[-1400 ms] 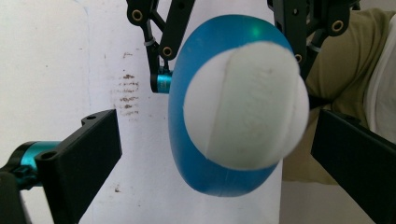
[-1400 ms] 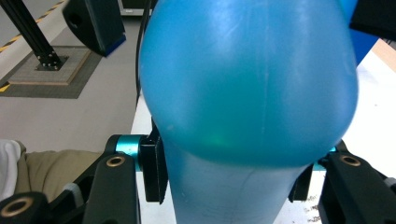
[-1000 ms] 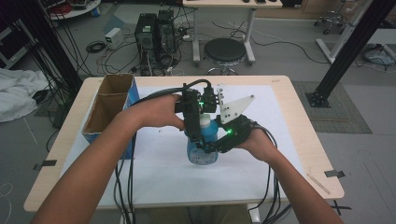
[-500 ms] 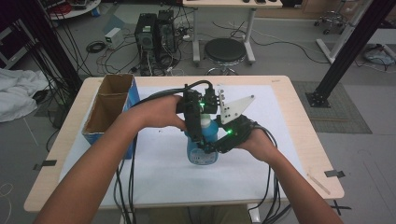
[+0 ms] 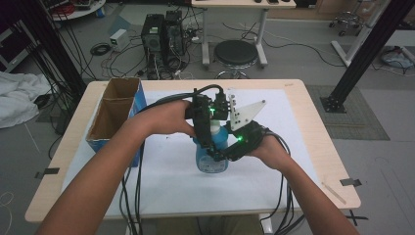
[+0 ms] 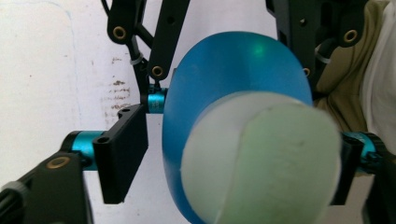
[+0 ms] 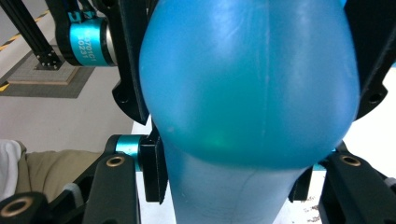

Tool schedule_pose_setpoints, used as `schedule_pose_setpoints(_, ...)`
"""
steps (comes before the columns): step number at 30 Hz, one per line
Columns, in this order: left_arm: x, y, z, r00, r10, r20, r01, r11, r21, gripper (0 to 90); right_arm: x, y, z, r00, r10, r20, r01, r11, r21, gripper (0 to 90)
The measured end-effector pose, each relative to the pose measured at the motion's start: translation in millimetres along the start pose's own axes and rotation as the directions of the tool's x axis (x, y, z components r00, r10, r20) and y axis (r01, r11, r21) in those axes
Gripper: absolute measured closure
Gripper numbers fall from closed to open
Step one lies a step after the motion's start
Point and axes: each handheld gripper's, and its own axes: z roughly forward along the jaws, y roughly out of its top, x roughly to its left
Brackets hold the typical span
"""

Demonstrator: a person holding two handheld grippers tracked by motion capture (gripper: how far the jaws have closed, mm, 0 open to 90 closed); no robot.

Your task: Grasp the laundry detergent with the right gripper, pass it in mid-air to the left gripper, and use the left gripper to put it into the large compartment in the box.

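Note:
A blue plastic bottle (image 5: 213, 159) with a pale cap (image 6: 266, 163) stands upright on the white sheet in the middle of the table. My right gripper (image 5: 219, 152) comes in from the right and is shut on the bottle's body (image 7: 247, 84), its pads pressing both sides. From above, my left gripper (image 5: 210, 136) points down over the bottle's top. Its jaws have just been closing with the cap between them. In the left gripper view a thin gap still shows beside the left pad (image 6: 123, 154).
An open cardboard box (image 5: 115, 110) with a blue side stands at the table's left edge. A white sheet (image 5: 161, 181) covers most of the tabletop. Black cables trail from both grippers over the near edge. A stool (image 5: 236, 51) and computer towers stand beyond the table.
Both hands and the bottle have stayed in place. The left gripper's jaws have drawn closer together around the bottle's top.

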Motion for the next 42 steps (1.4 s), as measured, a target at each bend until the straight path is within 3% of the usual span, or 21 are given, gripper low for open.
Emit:
schedule_pose_setpoints(17, -1.6, 3.1, 3.0, 0.9997, 0.020, 0.016, -0.020, 0.9998, 0.005, 34.4, -0.4, 0.5, 1.3, 1.0000, -0.004, -0.002, 0.004, 1.000, 0.007, 44.4)
schedule_pose_setpoints(21, -2.3, 3.3, 2.3, 0.9996, 0.028, 0.008, -0.028, 0.9996, 0.004, 36.1, 0.8, 0.2, 0.2, 0.9999, 0.013, 0.003, -0.013, 1.000, 0.017, 44.4)
schedule_pose_setpoints(42, -7.5, 3.4, 2.1, 0.9980, 0.052, -0.036, -0.051, 0.9986, 0.014, 38.4, 1.3, 0.8, 2.5, 0.9999, -0.003, 0.011, 0.003, 1.000, 0.018, 44.9)
